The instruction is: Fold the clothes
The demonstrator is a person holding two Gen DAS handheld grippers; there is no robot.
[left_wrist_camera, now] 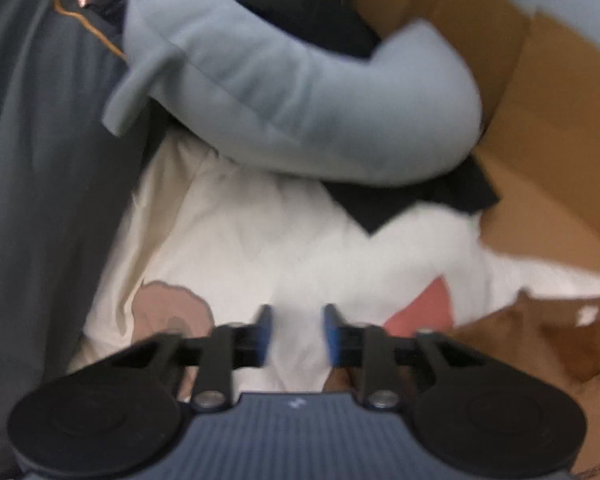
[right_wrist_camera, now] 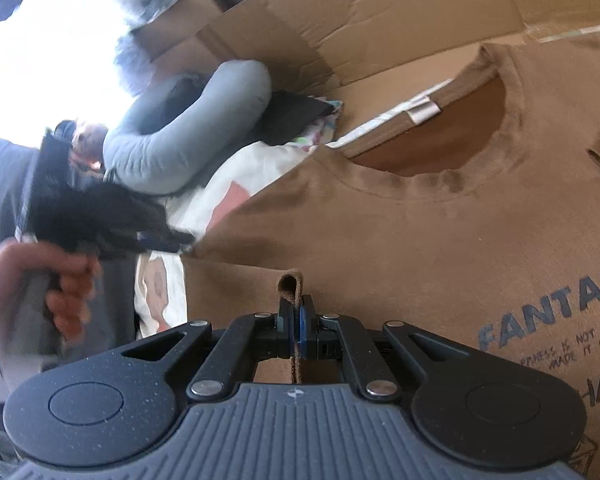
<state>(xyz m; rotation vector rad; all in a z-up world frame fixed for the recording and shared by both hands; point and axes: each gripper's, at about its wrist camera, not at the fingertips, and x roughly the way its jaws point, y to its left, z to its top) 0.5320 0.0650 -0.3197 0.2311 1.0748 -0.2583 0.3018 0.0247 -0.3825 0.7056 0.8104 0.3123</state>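
Note:
A brown T-shirt (right_wrist_camera: 420,220) with dark "FANTAS" lettering lies spread out, collar toward a cardboard box. My right gripper (right_wrist_camera: 296,312) is shut on a small raised fold of its fabric. In the right wrist view a hand (right_wrist_camera: 60,280) holds my left gripper (right_wrist_camera: 184,246) at the shirt's left edge; it is blurred there. In the left wrist view my left gripper (left_wrist_camera: 297,320) stands open with nothing between its blue pads, above a white cloth (left_wrist_camera: 260,232) with pink prints. A corner of the brown T-shirt (left_wrist_camera: 540,344) shows at the lower right.
A grey-blue padded roll (left_wrist_camera: 300,100) curves over the white cloth, with a black cloth (left_wrist_camera: 420,200) under it. The cardboard box (left_wrist_camera: 560,120) stands to the right and behind. A dark grey garment (left_wrist_camera: 40,160) fills the left side.

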